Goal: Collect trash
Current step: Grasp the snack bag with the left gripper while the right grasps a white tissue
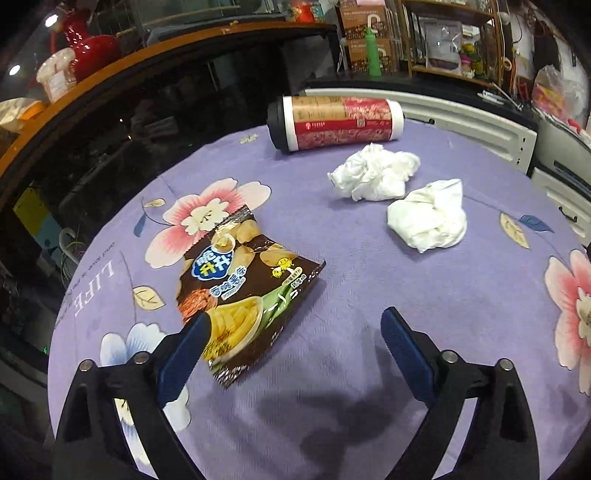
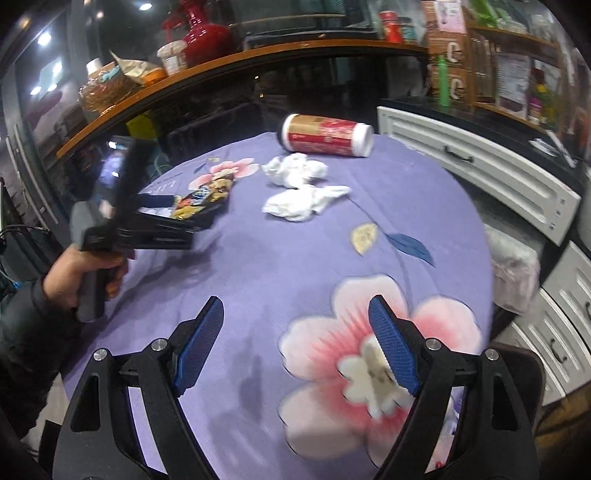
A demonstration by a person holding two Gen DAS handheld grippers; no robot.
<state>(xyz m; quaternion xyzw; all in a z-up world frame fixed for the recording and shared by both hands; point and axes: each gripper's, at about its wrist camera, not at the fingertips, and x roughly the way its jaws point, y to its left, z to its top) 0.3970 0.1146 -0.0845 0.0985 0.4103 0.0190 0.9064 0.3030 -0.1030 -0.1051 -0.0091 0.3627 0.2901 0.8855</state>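
A brown snack bag (image 1: 240,288) lies flat on the purple flowered tablecloth (image 1: 406,314). My left gripper (image 1: 295,317) hovers just over the bag's near end, jaws wide, with its left finger (image 1: 184,354) overlapping the bag's corner. Two crumpled white tissues (image 1: 373,173) (image 1: 428,218) lie farther back, and a red and tan canister (image 1: 336,122) lies on its side behind them. In the right wrist view my right gripper (image 2: 295,301) stands open and empty above a pink flower print, far from the tissues (image 2: 303,203), the canister (image 2: 328,134) and the bag (image 2: 207,195). A hand (image 2: 85,273) holds the left gripper (image 2: 184,212) there.
White cabinet drawers (image 2: 480,162) run along the table's right side. A wooden shelf (image 2: 258,48) with a red vase (image 2: 199,33) and jars curves behind the table. A dark chair back (image 2: 517,354) stands at the near right edge.
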